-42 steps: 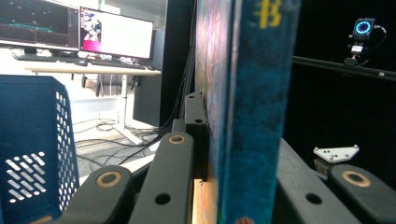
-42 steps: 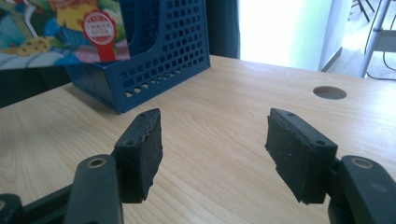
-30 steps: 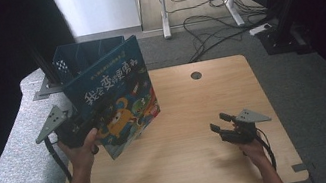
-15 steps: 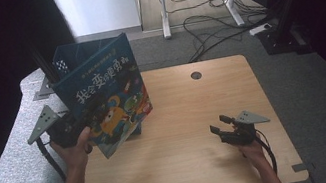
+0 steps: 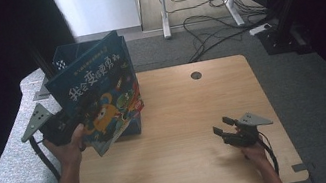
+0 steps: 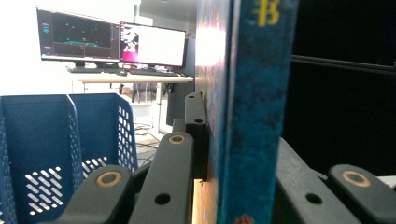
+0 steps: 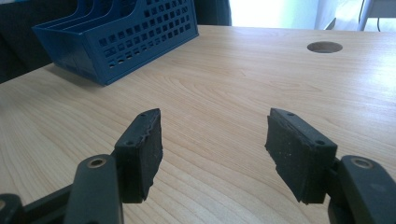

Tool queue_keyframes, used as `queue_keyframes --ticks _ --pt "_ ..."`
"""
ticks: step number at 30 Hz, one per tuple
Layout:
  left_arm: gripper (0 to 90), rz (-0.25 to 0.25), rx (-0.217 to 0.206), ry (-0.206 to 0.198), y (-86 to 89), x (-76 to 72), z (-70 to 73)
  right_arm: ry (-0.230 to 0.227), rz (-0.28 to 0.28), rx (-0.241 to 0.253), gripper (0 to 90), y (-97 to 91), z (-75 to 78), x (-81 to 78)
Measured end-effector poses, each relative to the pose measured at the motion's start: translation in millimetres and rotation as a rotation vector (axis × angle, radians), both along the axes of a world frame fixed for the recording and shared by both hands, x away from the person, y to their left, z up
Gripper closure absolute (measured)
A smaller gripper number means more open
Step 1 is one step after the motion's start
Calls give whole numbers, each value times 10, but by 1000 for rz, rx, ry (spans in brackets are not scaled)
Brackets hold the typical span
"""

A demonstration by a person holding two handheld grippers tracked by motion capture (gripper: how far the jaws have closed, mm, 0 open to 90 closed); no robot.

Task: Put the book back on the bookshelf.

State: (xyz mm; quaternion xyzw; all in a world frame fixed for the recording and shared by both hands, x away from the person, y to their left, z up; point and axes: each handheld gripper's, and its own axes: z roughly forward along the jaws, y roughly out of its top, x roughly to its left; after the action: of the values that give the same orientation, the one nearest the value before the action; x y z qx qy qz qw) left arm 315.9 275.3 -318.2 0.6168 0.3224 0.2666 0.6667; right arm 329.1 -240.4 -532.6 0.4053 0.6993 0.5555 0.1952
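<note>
Two grippers in high view. Left gripper (image 5: 74,130) at frame left, jaws clamped on blue picture book (image 5: 99,100), held upright and tilted above blue file rack (image 5: 64,58) at table (image 5: 189,168) left edge. Right gripper (image 5: 222,126) at lower right, jaws spread apart, empty, low over bare wood.

**Book hiding rack and tool tips**

In the high view, the picture book (image 5: 99,100) is covering most of the blue file rack (image 5: 68,55) and the left tool (image 5: 75,122) tips. The left gripper view's edges are cropping the book's cover.
</note>
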Motion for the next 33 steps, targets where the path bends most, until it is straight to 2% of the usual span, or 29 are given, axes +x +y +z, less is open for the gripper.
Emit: queue_keyframes --ticks 6,13,23,33 --pt "826 26 12 1 41 20 9 0 0 -1 353 -12 2 -3" --pt "826 79 53 -11 71 36 7 4 2 -6 353 -4 -9 2" --pt "826 100 31 2 144 84 -11 6 1 -12 352 2 -13 0" --pt "826 122 32 16 209 138 -26 11 5 -22 353 25 -30 2"
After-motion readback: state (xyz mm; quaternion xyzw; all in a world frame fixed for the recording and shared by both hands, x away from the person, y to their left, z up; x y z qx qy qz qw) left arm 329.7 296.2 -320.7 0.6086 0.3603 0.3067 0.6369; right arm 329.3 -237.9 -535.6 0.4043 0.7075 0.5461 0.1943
